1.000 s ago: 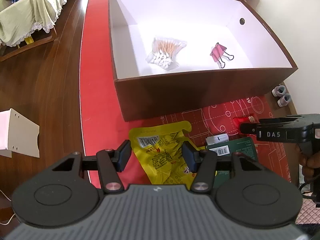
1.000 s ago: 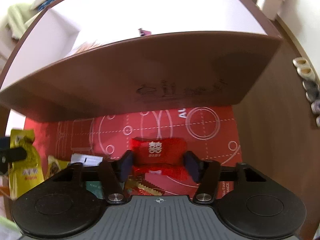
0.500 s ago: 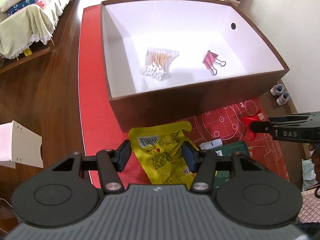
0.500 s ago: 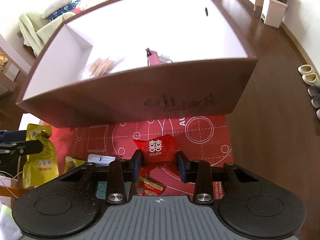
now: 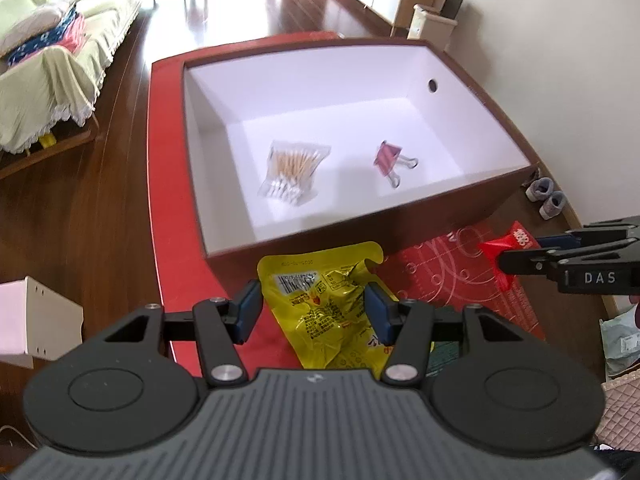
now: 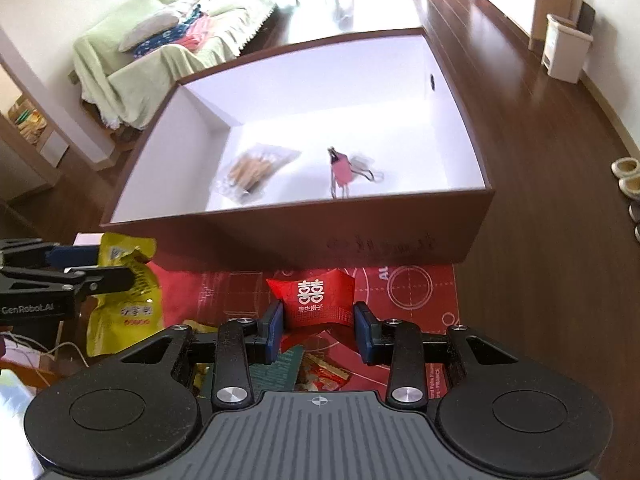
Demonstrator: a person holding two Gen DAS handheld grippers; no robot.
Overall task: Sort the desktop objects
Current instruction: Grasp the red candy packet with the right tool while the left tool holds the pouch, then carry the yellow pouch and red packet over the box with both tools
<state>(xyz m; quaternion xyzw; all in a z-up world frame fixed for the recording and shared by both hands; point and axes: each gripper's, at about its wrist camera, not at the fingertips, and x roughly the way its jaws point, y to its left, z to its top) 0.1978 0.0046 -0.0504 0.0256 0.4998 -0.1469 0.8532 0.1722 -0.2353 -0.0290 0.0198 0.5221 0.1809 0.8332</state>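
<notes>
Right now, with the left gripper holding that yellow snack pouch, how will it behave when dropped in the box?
The yellow snack pouch looks crinkled and thin, so probably floppy and light. Held by the left gripper, it sags below, so it may flop flat in the box.

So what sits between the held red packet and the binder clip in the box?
Only the box's brown front wall; the right wrist view shows the red packet before it, the binder clip beyond.
</notes>
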